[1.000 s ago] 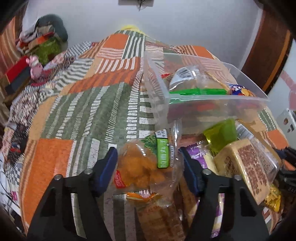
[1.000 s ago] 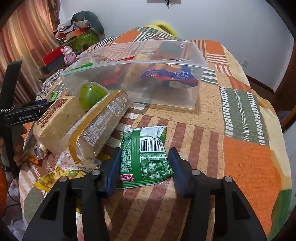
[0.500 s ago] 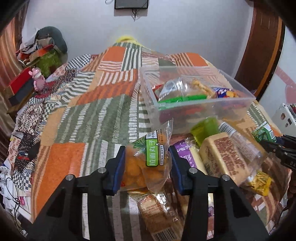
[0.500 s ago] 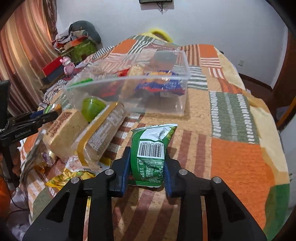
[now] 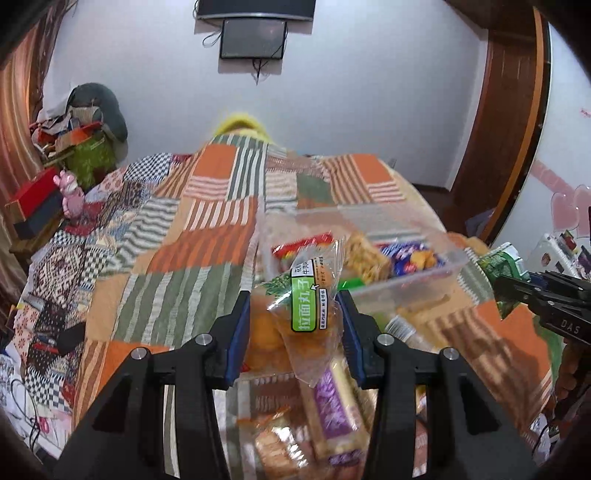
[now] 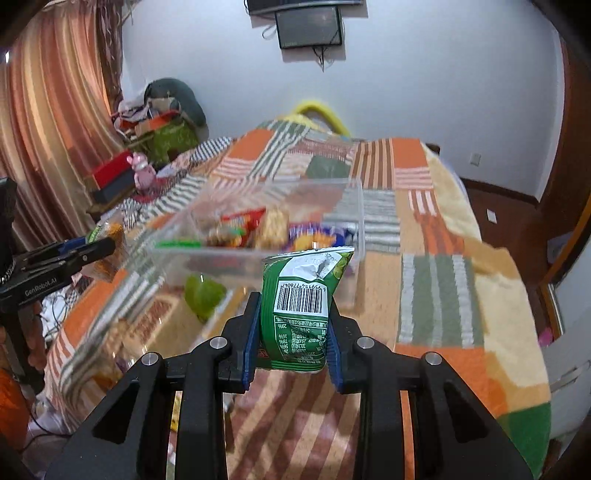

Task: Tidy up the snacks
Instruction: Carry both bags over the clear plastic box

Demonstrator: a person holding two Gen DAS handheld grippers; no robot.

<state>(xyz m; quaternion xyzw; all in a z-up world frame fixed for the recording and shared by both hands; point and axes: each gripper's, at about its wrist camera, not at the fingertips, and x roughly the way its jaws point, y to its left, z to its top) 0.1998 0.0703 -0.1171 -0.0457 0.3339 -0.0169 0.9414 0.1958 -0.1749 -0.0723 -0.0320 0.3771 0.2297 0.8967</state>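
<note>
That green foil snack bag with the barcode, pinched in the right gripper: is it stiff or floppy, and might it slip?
The green foil snack bag probably feels light and puffy: it stands upright in the right gripper, its crinkled top unsupported. The glossy foil may be slippery. The contents are likely fragile under a harder squeeze.

We see a patchwork bedspread (image 5: 177,258), a pink toy figure (image 6: 142,173) beside a red box (image 6: 110,171), striped curtains (image 6: 55,110), and a wall-mounted screen (image 6: 310,27).

light: soft, even indoor, no hard shadows | blur: motion smear on clear plastic snack box (image 5: 369,251) and striped patchwork bedspread (image 6: 436,288) | edges: strong fisheye bending, dark corners | white wall (image 6: 424,74) bright, no glare
</note>
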